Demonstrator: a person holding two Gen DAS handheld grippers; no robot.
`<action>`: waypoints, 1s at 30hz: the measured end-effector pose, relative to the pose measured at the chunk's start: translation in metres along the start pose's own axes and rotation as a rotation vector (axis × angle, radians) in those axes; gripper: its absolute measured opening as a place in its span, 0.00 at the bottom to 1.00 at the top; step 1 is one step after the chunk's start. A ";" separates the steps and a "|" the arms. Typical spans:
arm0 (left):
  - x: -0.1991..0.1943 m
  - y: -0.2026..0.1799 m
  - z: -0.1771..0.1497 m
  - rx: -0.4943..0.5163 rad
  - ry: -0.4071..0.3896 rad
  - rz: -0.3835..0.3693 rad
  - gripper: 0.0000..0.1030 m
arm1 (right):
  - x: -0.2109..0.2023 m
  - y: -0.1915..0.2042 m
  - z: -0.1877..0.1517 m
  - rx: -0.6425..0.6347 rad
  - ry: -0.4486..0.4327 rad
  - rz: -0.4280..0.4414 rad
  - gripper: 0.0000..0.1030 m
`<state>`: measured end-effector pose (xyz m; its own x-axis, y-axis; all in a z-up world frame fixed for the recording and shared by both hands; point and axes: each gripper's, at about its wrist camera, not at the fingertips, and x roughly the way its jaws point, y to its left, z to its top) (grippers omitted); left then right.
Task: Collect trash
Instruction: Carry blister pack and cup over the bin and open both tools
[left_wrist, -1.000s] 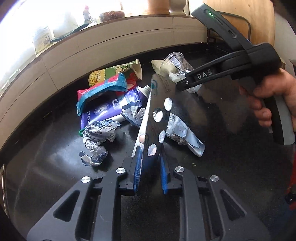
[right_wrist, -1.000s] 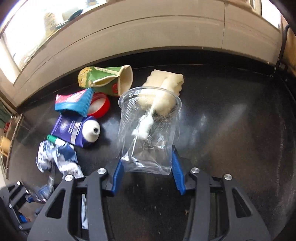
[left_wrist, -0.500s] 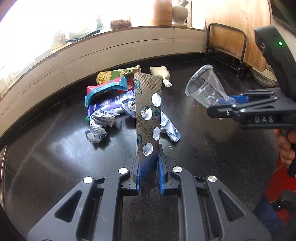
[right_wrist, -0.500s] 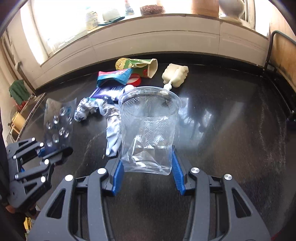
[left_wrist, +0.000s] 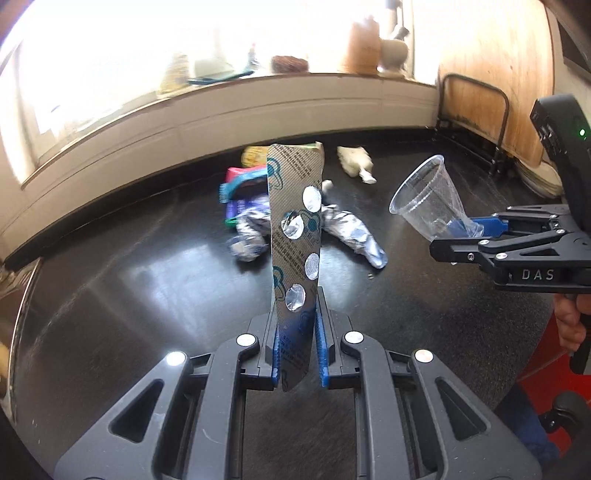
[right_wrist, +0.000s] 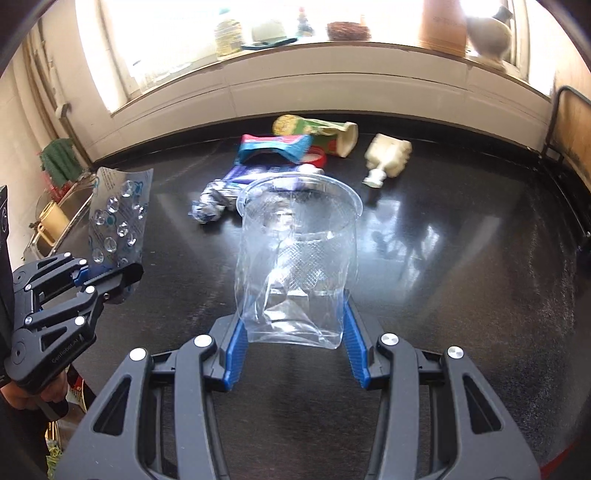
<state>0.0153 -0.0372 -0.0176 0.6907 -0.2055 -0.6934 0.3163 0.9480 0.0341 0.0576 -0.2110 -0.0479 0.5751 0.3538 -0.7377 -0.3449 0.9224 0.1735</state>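
My left gripper (left_wrist: 297, 325) is shut on a silver blister pack (left_wrist: 294, 225) that stands upright above the black table; it also shows in the right wrist view (right_wrist: 118, 218). My right gripper (right_wrist: 293, 325) is shut on a clear plastic cup (right_wrist: 297, 258), held in the air and seen at the right of the left wrist view (left_wrist: 428, 201). More trash lies far on the table: crumpled foil wrappers (left_wrist: 351, 232), a blue and red packet (right_wrist: 275, 147), a green paper cup (right_wrist: 317, 134) and a cream squashed bottle (right_wrist: 388, 158).
The black table (right_wrist: 461, 258) ends at a cream wall ledge (right_wrist: 295, 74) with jars on the sill. A metal rail (left_wrist: 476, 110) stands at the far right. A sink with a yellow mug (right_wrist: 51, 221) is at the left.
Both grippers have pulled back and up from the trash pile, each with its item; the pile now looks farther away.
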 end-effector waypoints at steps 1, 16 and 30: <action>-0.010 0.010 -0.006 -0.023 -0.005 0.021 0.14 | 0.001 0.011 0.001 -0.015 -0.002 0.021 0.45; -0.185 0.142 -0.183 -0.367 0.057 0.507 0.14 | 0.034 0.278 -0.023 -0.442 0.066 0.484 0.45; -0.197 0.194 -0.384 -0.743 0.269 0.530 0.14 | 0.092 0.459 -0.158 -0.820 0.327 0.702 0.45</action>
<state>-0.3090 0.2801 -0.1512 0.4230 0.2704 -0.8648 -0.5537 0.8326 -0.0105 -0.1652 0.2204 -0.1391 -0.1190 0.5854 -0.8019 -0.9679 0.1118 0.2252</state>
